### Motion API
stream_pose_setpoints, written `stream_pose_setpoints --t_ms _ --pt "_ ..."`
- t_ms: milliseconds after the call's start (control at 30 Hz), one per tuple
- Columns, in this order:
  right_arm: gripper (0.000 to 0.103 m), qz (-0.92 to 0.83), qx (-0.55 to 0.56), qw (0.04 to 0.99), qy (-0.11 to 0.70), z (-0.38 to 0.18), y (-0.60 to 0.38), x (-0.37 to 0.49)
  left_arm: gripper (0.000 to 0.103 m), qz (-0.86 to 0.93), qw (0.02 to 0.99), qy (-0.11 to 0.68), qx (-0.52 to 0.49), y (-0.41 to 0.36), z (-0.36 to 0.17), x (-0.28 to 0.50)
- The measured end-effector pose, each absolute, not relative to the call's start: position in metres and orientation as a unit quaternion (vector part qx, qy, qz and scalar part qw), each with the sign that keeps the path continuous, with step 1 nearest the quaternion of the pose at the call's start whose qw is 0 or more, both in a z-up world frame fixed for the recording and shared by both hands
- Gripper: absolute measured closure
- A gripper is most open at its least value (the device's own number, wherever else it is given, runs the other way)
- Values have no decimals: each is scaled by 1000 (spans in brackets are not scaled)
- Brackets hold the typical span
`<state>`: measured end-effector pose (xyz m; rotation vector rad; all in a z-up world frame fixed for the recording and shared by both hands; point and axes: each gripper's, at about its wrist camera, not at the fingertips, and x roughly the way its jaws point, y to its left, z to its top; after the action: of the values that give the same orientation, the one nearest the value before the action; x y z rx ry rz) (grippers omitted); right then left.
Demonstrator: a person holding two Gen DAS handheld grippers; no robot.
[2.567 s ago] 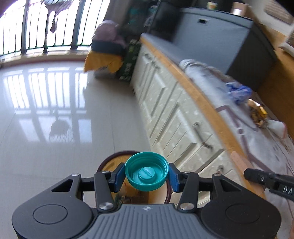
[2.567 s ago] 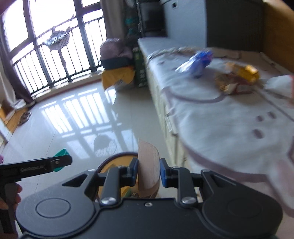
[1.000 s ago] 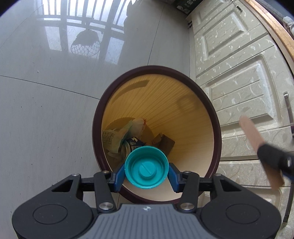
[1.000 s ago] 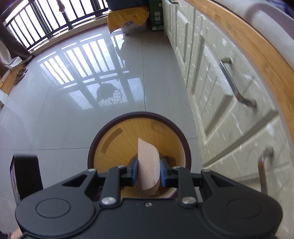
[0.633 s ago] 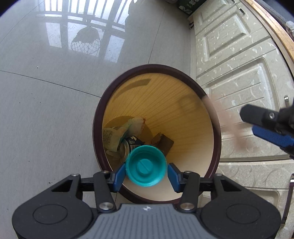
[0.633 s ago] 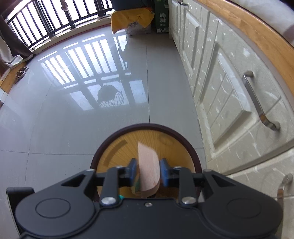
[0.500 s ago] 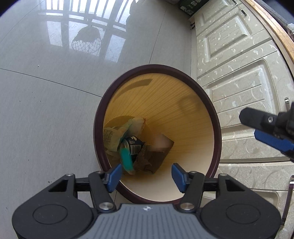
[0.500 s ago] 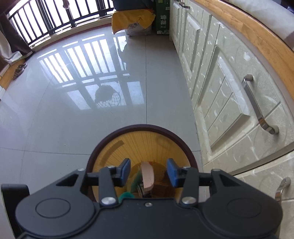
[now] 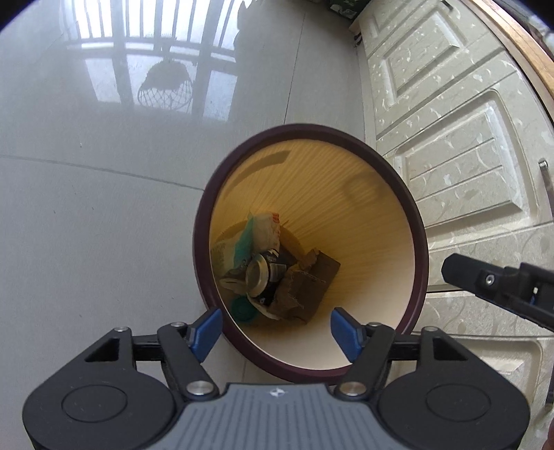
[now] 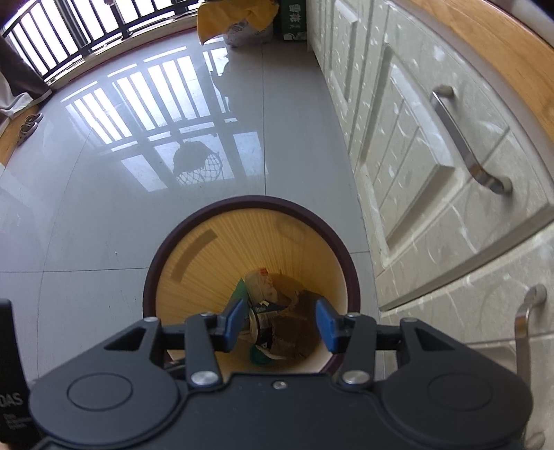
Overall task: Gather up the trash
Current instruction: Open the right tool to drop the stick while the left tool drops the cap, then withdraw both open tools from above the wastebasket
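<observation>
A round trash bin with a dark brown rim (image 9: 420,242) and yellow ribbed inside stands on the floor below both grippers; it also shows in the right wrist view (image 10: 353,273). At its bottom lie the teal bottle cap (image 9: 244,309), a drink can (image 9: 258,275), brown cardboard (image 9: 304,290) and a crumpled wrapper (image 9: 263,228). My left gripper (image 9: 277,334) is open and empty over the bin's near rim. My right gripper (image 10: 281,323) is open and empty above the bin; it also shows at the right in the left wrist view (image 9: 498,284).
Cream cabinet doors (image 9: 450,138) with metal handles (image 10: 467,138) stand just right of the bin. Glossy grey floor tiles (image 10: 104,207) spread to the left. A yellow bundle and green box (image 10: 239,17) sit far back by the balcony railing.
Both grippers opened over the bin. The teal cap dropped from my left gripper and the cardboard piece from my right; both now lie inside the bin.
</observation>
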<state>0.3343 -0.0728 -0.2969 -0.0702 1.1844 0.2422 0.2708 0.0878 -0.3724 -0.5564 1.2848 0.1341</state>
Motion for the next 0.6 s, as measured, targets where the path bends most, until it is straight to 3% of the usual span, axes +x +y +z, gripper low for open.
stream_pose_setpoints --t_ms 133,400,600 --pt "54 110 -31 822 559 -295 -78 333 26 63 769 589 -240 89 -364 269" --pt "43 106 -39 822 559 -287 -86 325 5 60 774 588 -229 92 -349 264" --pt "36 98 -44 826 553 -277 -93 317 0 66 781 586 -206 94 -332 257"
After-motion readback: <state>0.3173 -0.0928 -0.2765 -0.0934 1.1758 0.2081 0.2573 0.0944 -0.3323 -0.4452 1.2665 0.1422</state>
